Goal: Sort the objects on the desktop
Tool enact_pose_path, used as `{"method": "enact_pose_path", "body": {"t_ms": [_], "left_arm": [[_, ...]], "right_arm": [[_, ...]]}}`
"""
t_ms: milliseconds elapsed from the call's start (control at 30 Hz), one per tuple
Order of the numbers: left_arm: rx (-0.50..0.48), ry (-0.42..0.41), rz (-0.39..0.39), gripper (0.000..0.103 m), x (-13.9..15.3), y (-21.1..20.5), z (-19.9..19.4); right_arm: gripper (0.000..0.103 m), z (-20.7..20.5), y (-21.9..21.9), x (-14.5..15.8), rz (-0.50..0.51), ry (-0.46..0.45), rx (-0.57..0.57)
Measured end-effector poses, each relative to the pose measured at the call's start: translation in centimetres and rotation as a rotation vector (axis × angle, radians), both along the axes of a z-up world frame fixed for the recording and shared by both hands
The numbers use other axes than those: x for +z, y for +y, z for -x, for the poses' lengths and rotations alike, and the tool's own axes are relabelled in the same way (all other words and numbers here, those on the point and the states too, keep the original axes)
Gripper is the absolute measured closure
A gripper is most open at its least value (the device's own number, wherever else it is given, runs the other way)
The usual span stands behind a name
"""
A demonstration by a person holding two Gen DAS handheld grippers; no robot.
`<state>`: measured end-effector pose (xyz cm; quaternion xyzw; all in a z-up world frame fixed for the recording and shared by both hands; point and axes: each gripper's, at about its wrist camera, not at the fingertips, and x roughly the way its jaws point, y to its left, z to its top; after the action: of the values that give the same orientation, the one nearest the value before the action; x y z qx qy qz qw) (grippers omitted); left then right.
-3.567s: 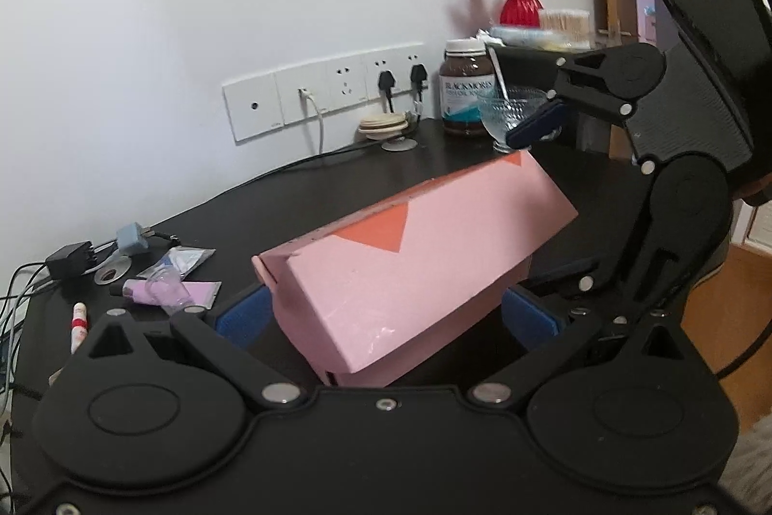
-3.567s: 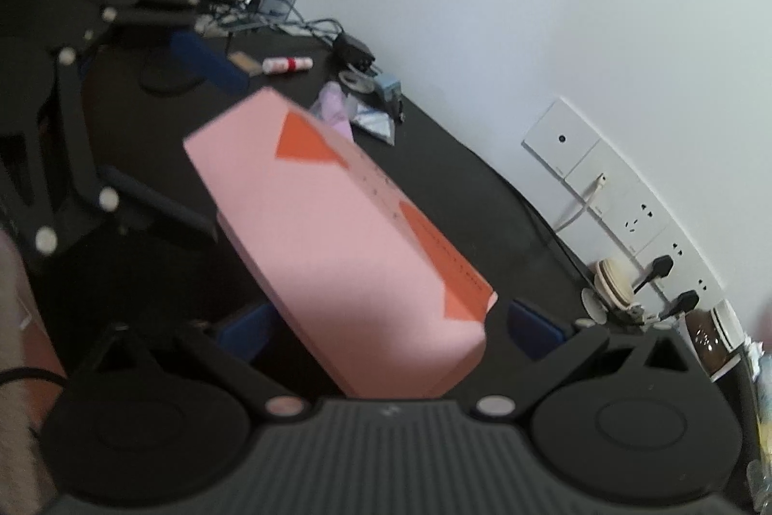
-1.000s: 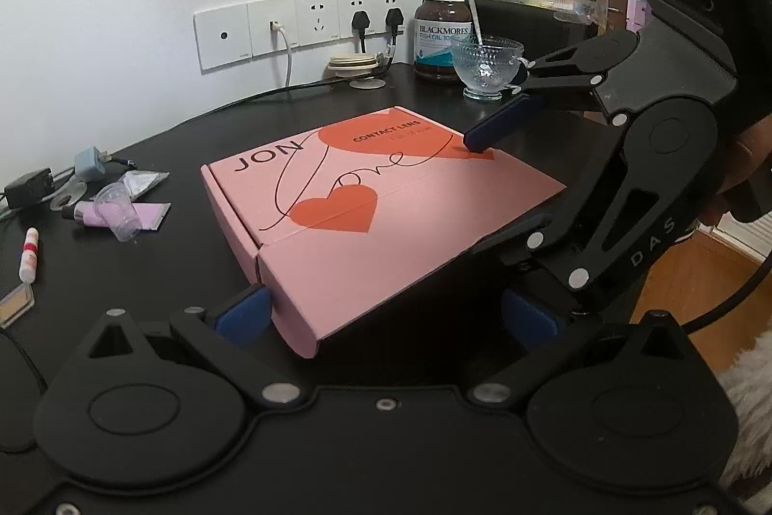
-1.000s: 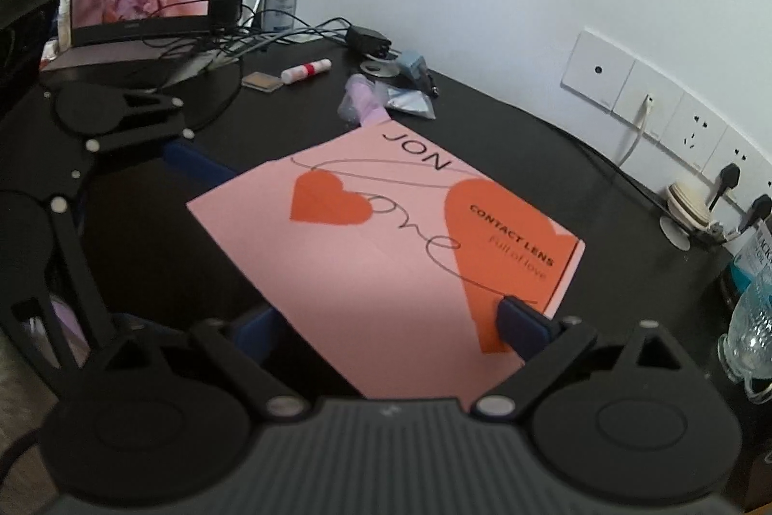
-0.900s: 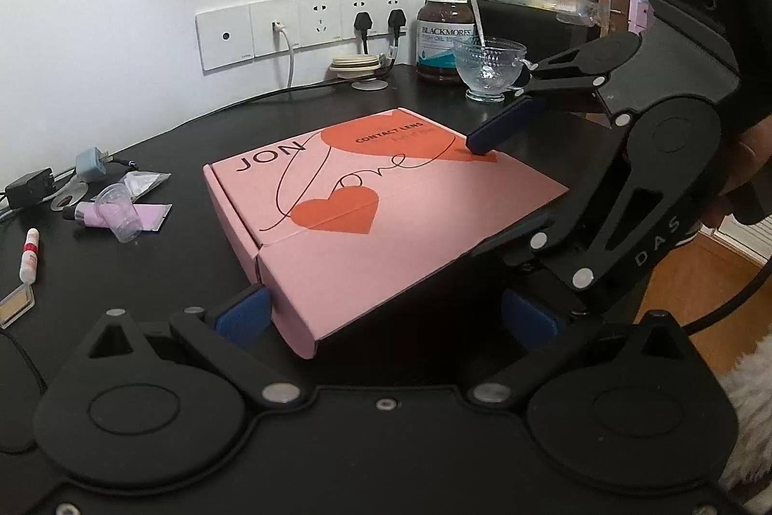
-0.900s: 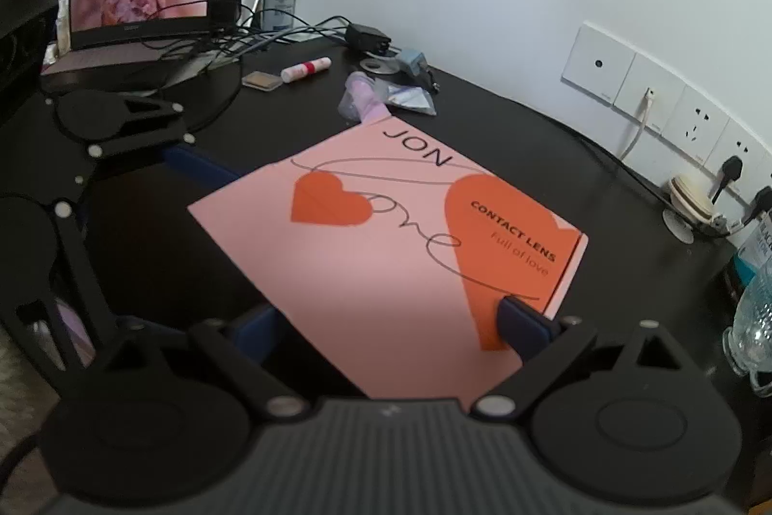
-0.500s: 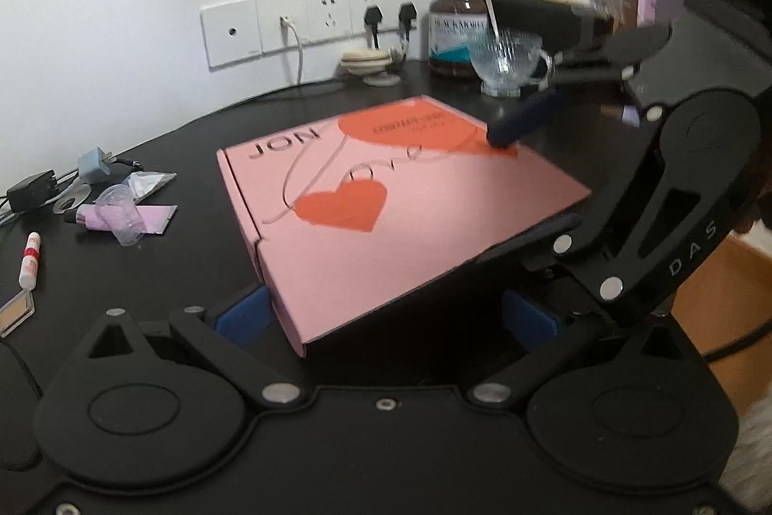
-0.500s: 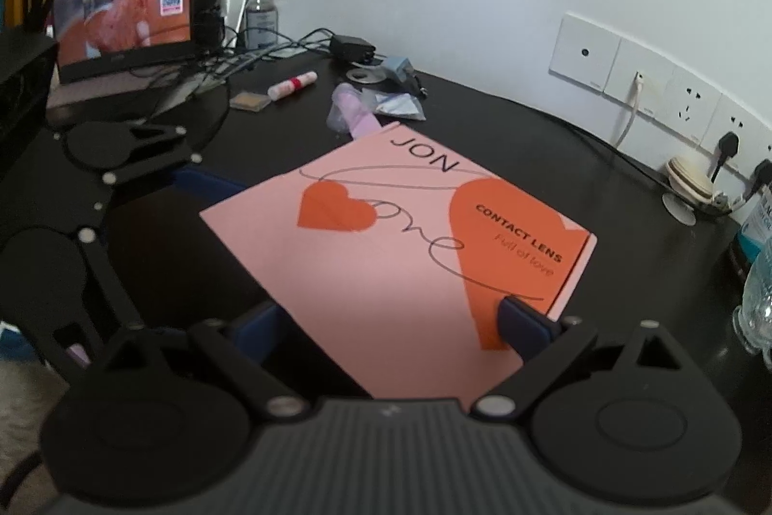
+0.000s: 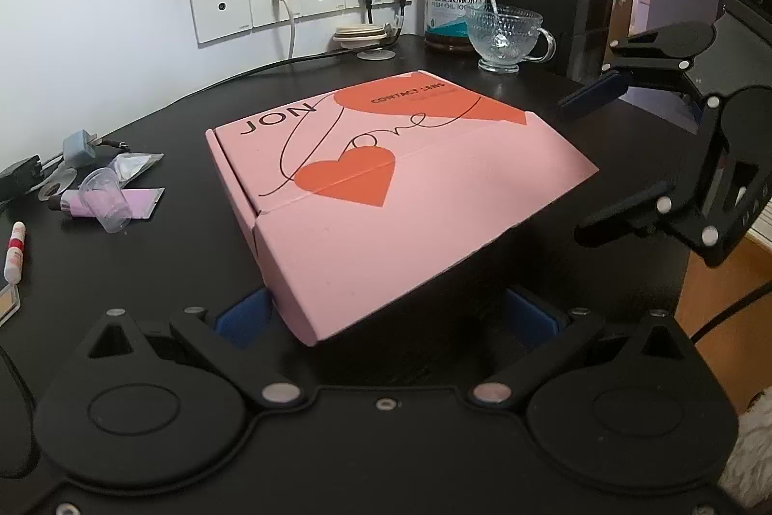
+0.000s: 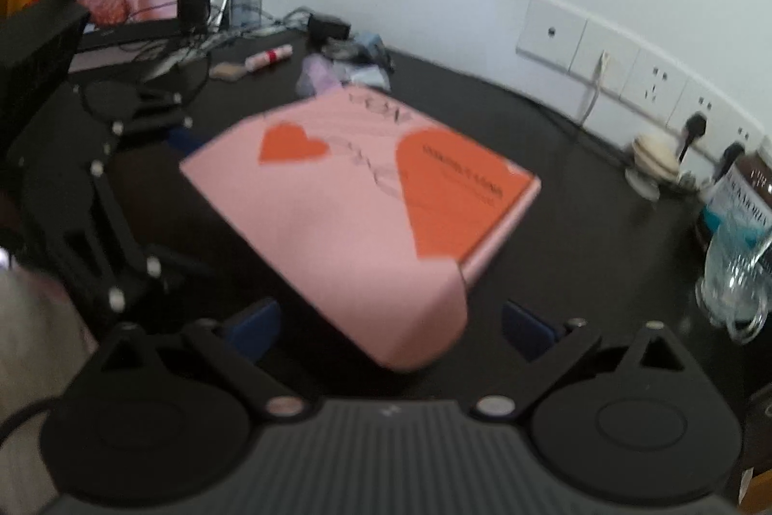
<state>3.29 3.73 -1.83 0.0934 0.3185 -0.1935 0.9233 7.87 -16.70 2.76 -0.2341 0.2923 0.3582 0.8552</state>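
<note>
We are letting go of the pink box, now lying flat on the black worktop after being carried tilted. Right gripper jaws are opening and pulling clear of its corner; left gripper jaws are spread, box edge between them, apparently unclamped. Placement looks done.

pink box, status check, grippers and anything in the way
Left gripper open, astride corner. Right gripper opening, pads clear. Pink box flat on desk. Glass cup stands apart behind.
</note>
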Motion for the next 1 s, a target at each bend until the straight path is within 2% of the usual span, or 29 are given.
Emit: {"method": "enact_pose_path", "body": {"t_ms": [167,267,367,633,900,1000], "left_arm": [[-0.005,0.007,-0.017,0.000,0.1,-0.2,0.0],[-0.007,0.008,-0.025,0.000,0.2,-0.3,0.1],[-0.005,0.005,-0.033,0.000,0.3,-0.5,0.3],[0.023,-0.002,-0.046,0.000,0.1,-1.0,0.2],[0.030,0.000,-0.073,0.000,-0.6,-1.5,-0.3],[0.030,0.013,-0.072,0.000,-0.8,-1.4,-0.8]], "right_arm": [[0.005,0.3,0.9,-0.8,0.090,-0.077,0.102],[0.005,0.0,1.6,-0.8,0.080,-0.075,0.124],[0.011,-0.5,1.6,-0.6,0.036,-0.005,0.104],[0.011,-2.5,0.9,-0.3,-0.139,0.168,-0.020],[0.011,-2.8,0.3,-1.5,-0.251,0.253,-0.093],[0.011,-2.7,0.7,-1.8,-0.231,0.228,-0.093]]}}
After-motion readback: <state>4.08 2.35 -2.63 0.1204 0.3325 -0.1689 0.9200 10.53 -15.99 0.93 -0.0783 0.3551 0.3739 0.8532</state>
